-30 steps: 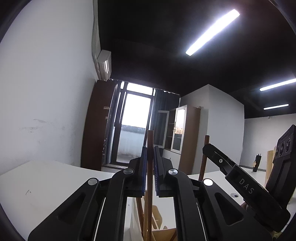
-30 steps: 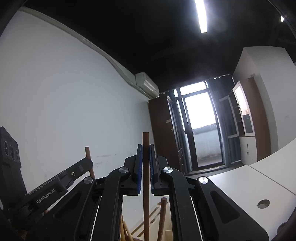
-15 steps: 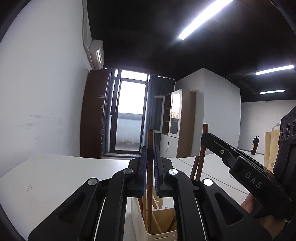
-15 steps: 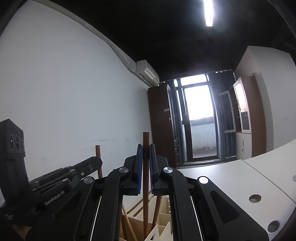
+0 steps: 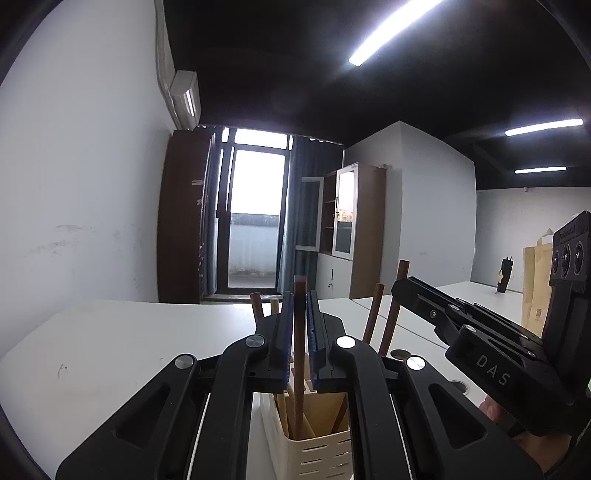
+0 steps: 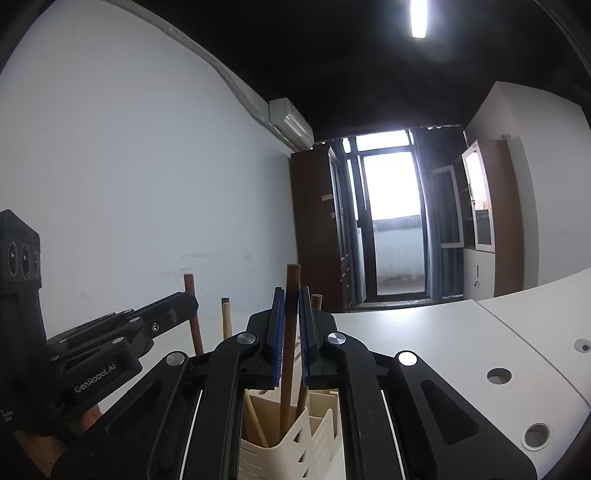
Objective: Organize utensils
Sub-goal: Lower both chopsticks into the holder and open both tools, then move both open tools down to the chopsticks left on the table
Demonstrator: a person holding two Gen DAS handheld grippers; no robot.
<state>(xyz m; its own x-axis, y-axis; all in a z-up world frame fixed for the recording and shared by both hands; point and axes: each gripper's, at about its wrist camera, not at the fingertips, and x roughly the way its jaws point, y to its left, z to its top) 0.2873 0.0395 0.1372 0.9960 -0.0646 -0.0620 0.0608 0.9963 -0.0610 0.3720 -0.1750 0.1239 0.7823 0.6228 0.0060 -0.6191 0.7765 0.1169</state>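
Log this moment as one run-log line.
left gripper: shut on wooden handle | right gripper: shut on wooden handle | both over cream utensil holder

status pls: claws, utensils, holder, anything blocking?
Left claw shut on a dark wooden handle. Right claw shut on another wooden handle. Both handles upright, lower ends inside cream slotted holder. Other handles crowd it; nothing else blocking.

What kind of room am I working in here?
Likely an office: white desks with cable holes, strip ceiling lights, and a glass-door cabinet beside a balcony door.
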